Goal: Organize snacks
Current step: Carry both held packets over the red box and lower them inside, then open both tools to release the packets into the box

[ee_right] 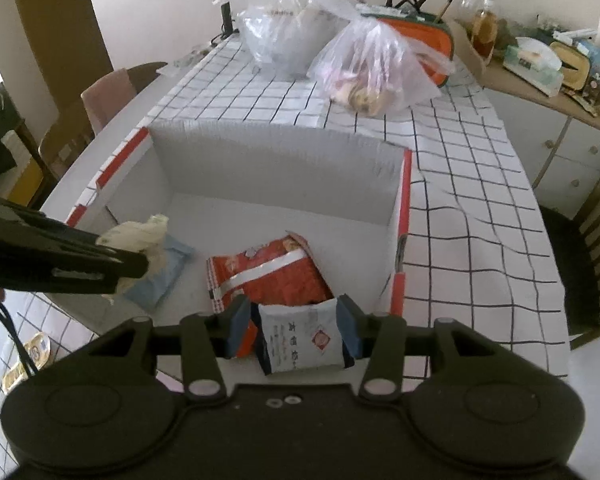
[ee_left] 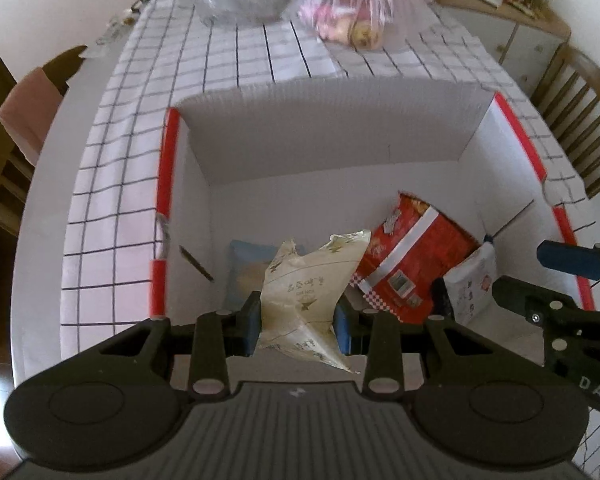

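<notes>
Checked cloth point(ee_right: 460, 208) is covering the table, w/ a white cardboard box point(ee_right: 276, 176) w/ red edge strips sitting open on it. Wooden chairs are showing at both sides of the table & a cluttered sideboard point(ee_right: 540, 92) is running along the far right.

Left gripper point(ee_left: 298, 320) is reaching over the box's near edge, pointing down & in, blue pads pinching a crumpled cream snack packet point(ee_left: 312, 288) between them; packet is standing up above the box floor. In the right view it's coming in from the left side, same cream packet point(ee_right: 140, 236) bunched at its tip.

Right gripper point(ee_right: 294, 330) is hanging over the near right corner of the box, fingers pressing both sides of a small white packet point(ee_right: 300, 344) w/ a red seal. In the left view its black frame is entering from the right edge, w/ the white packet point(ee_left: 472, 280) sitting low by the box's right wall.

Inside the box: a red snack bag point(ee_right: 272, 276) is lying tilted, touching the white packet; a light blue packet point(ee_right: 160, 276) is lying flat just under & behind the cream one.

Beyond the box, two clear plastic bags are sitting on the cloth: one nearly see-through point(ee_right: 284, 28), one w/ pinkish items point(ee_right: 376, 76). An orange container point(ee_right: 424, 40) is standing behind them.
</notes>
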`<state>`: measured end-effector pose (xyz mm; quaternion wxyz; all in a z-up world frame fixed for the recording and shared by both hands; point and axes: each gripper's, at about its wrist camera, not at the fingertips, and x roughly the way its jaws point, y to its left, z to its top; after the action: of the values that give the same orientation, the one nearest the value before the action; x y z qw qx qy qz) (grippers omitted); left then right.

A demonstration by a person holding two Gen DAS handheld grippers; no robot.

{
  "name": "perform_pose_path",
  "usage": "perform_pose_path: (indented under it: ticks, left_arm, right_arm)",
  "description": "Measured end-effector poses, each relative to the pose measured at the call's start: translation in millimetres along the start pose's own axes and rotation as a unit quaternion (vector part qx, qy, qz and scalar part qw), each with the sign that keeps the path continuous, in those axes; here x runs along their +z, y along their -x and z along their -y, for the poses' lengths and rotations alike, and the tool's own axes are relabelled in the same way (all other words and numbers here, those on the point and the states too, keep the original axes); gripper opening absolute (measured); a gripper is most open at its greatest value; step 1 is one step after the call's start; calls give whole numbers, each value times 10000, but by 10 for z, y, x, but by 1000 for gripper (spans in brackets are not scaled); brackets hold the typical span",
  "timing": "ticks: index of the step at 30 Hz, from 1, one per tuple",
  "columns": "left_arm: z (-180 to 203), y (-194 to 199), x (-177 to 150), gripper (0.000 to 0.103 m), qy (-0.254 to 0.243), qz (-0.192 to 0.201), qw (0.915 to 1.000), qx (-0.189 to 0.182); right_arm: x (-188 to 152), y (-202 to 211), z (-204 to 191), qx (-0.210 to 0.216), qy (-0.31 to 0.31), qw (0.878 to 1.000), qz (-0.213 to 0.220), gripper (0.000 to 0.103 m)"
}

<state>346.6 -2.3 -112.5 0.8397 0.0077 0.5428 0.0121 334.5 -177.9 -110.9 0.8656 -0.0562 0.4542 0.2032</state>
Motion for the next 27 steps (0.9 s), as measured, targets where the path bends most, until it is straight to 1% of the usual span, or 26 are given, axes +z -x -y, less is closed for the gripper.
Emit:
perform_pose_path:
  ticks: [5,8,11,12,13,15,17,20,24,27]
  left_arm:
    - [93,-145,-17,36,-135,-213,9996,89]
    - [109,-188,-35,37,-116,-322,9994,50]
    - [108,-182,-54,37,-75,-340,9994,51]
    - [106,-172,-53,40,-62,-333,9994,22]
    - [106,-152,-58,42,-55,-315,9995,13]
    - [102,-94,-64,50,-24,-234,9997,-20]
    - [90,-21,-73,53,19,-156,9998,-80]
    - [67,100,-98,53,53,-38,9999,-120]
    - [4,306,-137,54,107,178,9996,-180]
    - [-31,477,-172,57,91,344,9991,-210]
  right_arm:
    - [-20,-51,41,63,5,10000,-54,49]
    - [-38,-51,53,82,1,9999,-66,51]
    - [-51,-35,46,89,4,9999,-64,52]
    - [-56,-27,44,84,6,10000,-54,53]
    - [-58,-19,39,81,4,10000,-46,54]
    - [-69,15,28,89,5,10000,-21,54]
    - [-74,53,10,84,12,10000,14,55]
    - [-69,132,-13,73,2,9999,91,57]
    - [-79,287,-59,51,-29,9997,241,63]
    - [-83,413,-100,61,-38,9994,347,64]
